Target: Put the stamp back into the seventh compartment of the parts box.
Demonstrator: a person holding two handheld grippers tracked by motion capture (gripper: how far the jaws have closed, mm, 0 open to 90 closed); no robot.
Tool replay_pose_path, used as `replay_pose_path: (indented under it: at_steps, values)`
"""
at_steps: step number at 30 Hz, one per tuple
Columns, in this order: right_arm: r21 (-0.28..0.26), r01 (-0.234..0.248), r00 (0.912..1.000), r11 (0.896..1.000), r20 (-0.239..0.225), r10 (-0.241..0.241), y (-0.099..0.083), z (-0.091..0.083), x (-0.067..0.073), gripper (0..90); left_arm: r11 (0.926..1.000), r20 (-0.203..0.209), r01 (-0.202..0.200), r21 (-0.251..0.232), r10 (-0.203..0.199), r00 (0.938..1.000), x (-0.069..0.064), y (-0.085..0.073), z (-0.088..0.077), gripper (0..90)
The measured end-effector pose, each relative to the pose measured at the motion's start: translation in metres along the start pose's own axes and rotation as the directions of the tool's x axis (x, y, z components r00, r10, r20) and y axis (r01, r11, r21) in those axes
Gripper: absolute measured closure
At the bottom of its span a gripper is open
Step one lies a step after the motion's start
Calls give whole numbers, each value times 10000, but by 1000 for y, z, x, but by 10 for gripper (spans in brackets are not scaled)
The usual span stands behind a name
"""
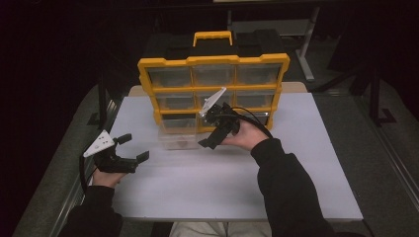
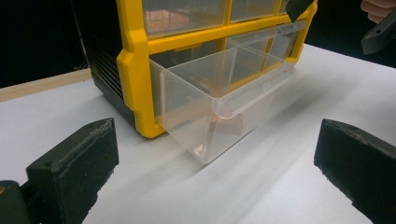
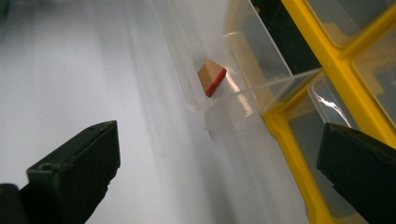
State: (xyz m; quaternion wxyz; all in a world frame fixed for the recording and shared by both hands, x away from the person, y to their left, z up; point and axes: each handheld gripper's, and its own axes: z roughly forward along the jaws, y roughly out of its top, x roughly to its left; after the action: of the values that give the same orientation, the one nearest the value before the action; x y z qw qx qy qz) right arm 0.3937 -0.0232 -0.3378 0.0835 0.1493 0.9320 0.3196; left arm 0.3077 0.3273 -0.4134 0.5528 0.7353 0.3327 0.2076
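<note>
A yellow organizer with clear drawers stands upright at the back of the white table. Its bottom-left clear drawer is pulled out. Inside lies a small wooden piece with a red edge. My right gripper hovers open just right of the drawer, nothing between its jaws. My left gripper is open near the table's left edge, pointing at the drawer from a distance.
The organizer's yellow carry handle sticks up behind it. The other drawers are pushed in. Dark floor and a table leg lie beyond the far edge. Bare white tabletop stretches in front of both grippers.
</note>
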Motion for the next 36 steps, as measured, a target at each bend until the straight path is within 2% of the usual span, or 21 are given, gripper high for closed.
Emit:
replay_pose_path:
  at_steps: [9, 13, 22, 30, 36]
  values:
    - [-335, -383, 9988, 9987, 280, 392, -18, -13, -1, 0, 10000, 33, 31, 50, -31, 10000, 0, 0, 1, 0]
    - [-495, -405, 9983, 9980, 410, 426, -25, -21, 0, 0, 10000, 17, 30, 72, -31, 10000, 0, 0, 1, 0]
    - [-689, -709, 9945, 9951, 726, 759, -48, -34, -7, 0, 9999, -20, 23, 131, -23, 10000, 0, -1, 2, 0]
    - [-1103, -1141, 9874, 9873, 974, 1250, -70, -49, -13, 0, 9999, -56, 34, 120, -33, 10000, 0, -1, 2, 0]
    - [-1566, -1426, 9807, 9773, 1111, 1609, -91, -61, -13, 0, 9999, -84, 20, 121, -19, 10000, -1, -1, 1, 0]
